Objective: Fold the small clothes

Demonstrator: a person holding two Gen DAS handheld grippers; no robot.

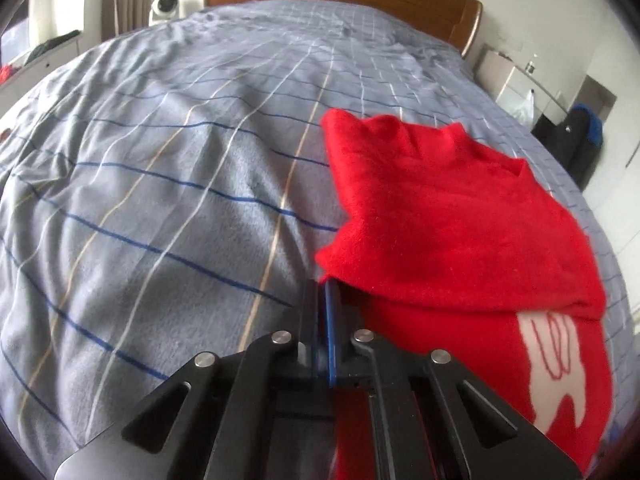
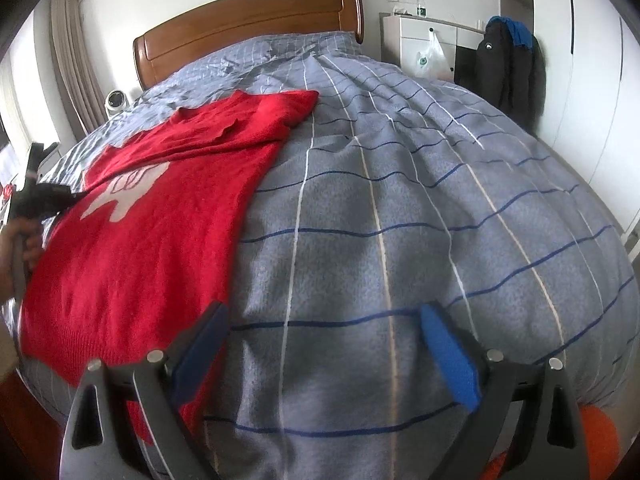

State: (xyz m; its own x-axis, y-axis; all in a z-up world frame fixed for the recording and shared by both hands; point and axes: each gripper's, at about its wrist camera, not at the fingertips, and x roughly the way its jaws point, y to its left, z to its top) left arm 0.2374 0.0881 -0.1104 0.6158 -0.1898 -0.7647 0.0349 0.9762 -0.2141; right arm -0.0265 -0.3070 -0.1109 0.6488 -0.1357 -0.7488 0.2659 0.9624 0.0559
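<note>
A red sweater (image 2: pixel 160 220) with a white motif (image 2: pixel 124 188) lies on the left part of the grey-blue checked bed cover (image 2: pixel 400 220). In the left wrist view its sleeve is folded over the body of the red sweater (image 1: pixel 440 220). My left gripper (image 1: pixel 329 284) is shut, its blue pads pinching the near corner of that folded flap; the tips are hidden under the fabric. In the right wrist view the left gripper (image 2: pixel 68 196) shows at the sweater's left edge, held by a hand (image 2: pixel 24 240). My right gripper (image 2: pixel 320 320) stands open above the cover, its left pad over the sweater's lower right edge.
A wooden headboard (image 2: pixel 248 28) closes the far end of the bed. A white round device (image 1: pixel 164 8) stands to its left. A white cabinet (image 2: pixel 416 32) with a plastic bag and a dark jacket (image 2: pixel 508 68) are on the right. Something orange (image 2: pixel 596 436) lies below the bed's near edge.
</note>
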